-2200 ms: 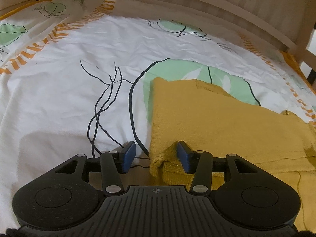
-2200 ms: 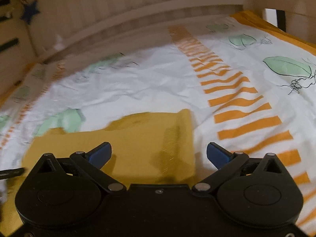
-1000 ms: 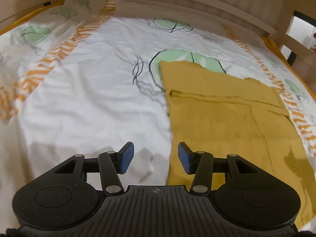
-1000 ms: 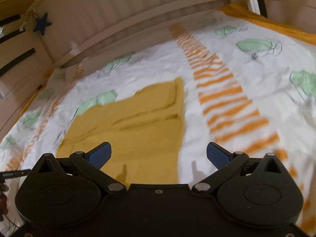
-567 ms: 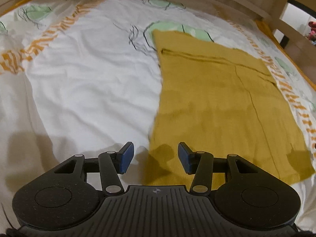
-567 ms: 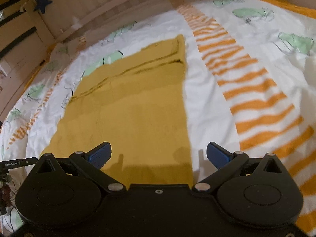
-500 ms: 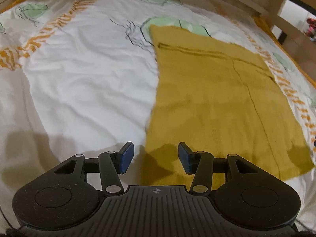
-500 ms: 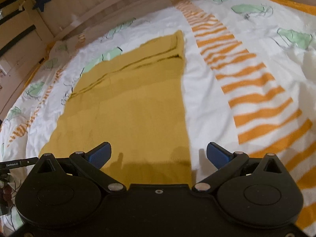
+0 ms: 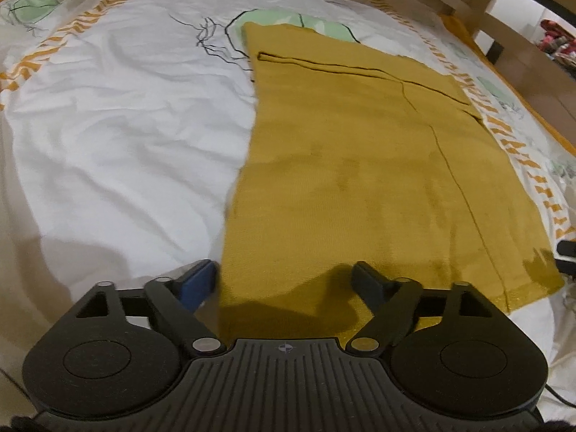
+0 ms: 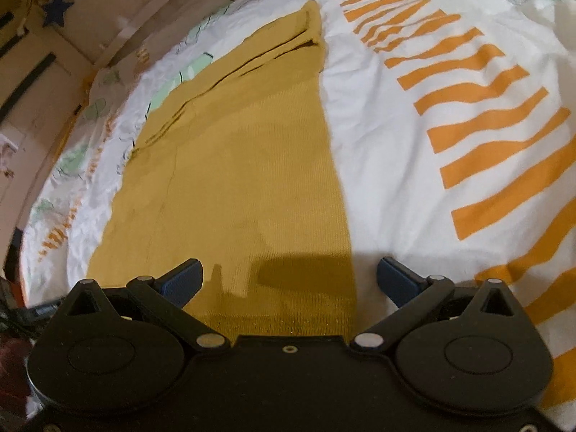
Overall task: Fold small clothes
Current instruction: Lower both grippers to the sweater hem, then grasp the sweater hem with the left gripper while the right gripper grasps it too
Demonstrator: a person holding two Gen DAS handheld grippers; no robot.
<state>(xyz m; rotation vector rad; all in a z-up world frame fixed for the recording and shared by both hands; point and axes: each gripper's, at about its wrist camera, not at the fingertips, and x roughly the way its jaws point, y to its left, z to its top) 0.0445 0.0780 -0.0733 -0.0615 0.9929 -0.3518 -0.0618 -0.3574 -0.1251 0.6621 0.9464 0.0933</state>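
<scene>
Where garment (image 9: 360,165) lies, patterned sheet (image 9: 118,136) surrounds

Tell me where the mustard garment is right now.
The mustard garment lies flat on the white patterned bedsheet, its near hem just ahead of the open left gripper and open right gripper.

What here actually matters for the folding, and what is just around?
For the job: mustard garment, left gripper, right gripper.

Just around: patterned bedsheet, wooden bed rail, blue star on the wall.
</scene>
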